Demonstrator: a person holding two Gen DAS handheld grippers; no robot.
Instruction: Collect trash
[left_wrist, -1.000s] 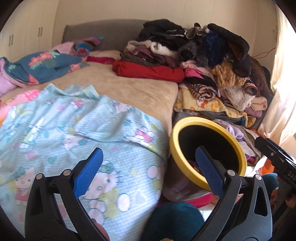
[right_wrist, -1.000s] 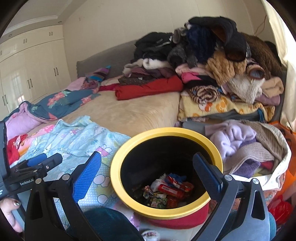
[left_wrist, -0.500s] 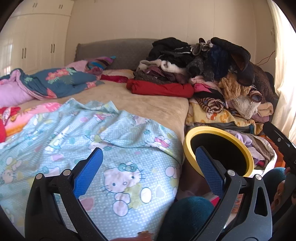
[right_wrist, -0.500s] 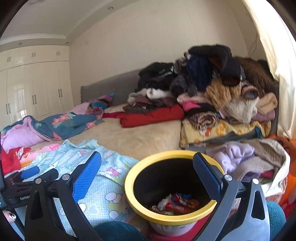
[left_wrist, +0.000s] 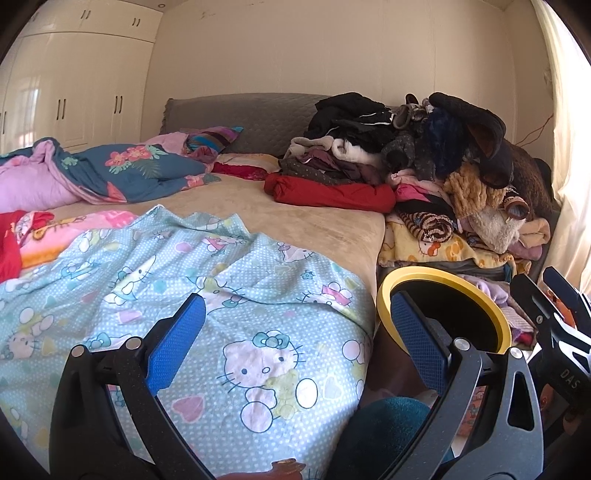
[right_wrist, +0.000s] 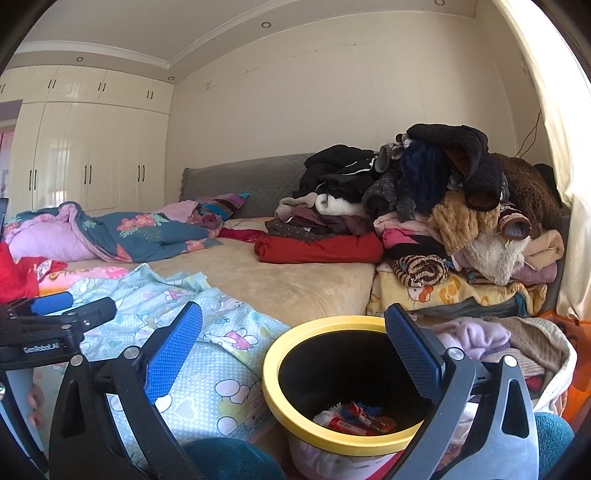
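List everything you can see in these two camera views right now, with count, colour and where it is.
Trash bin: one, black with yellow rim, beside the bed's near corner.
Wrappers: several, mostly red and white, at the bin's bottom.
Kitty sheet: one, light blue, on the bed's near end.
Floral quilt: one, blue and pink, far left of the bed.
Clothes pile: one, mixed colours, right side by the headboard.
Wardrobe: one, cream, left wall.
Left gripper: black, blue pads, open over the sheet.
Right gripper: same, open above the bin.
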